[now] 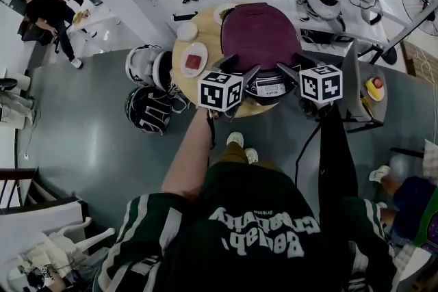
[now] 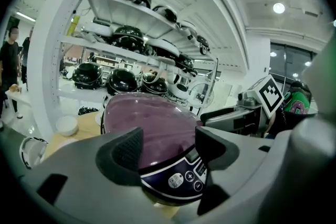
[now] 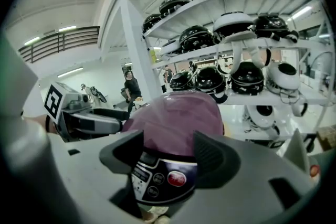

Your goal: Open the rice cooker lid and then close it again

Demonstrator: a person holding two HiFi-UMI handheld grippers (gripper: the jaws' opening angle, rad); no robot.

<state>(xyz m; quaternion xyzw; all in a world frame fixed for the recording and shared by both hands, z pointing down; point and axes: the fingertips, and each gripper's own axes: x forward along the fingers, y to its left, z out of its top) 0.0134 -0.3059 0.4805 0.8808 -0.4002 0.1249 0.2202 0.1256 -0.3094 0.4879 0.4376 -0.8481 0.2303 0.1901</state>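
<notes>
1. The left tool [image 2: 168, 145] has its two dark padded jaws spread wide and pinches nothing. The cooker's front shows in the gap between them.
2. The right tool [image 3: 168, 153] is likewise spread and empty, framing the same front from the other side.
3. The glossy purple, dome-lidded rice cooker [image 1: 260, 34] has its lid shut. Both tools sit side by side at the cooker's near front, the left one at its front left and the right one at its front right. Whether either jaw touches the cooker cannot be told.
4. A dark control panel with round buttons [image 3: 164, 178], one of them red, sits on the cooker's front just under the lid.
5. The cooker stands on a round pale wooden tabletop [image 1: 207, 29].
6. Left of the cooker on that tabletop are a small white bowl [image 1: 187, 31] and a white plate holding a red piece [image 1: 194, 59].
7. Further left of the cooker, on the grey floor, lie black-and-white helmets [image 1: 147, 109].
8. Behind the cooker stand white metal shelves [image 2: 121, 10] loaded with more helmets.
</notes>
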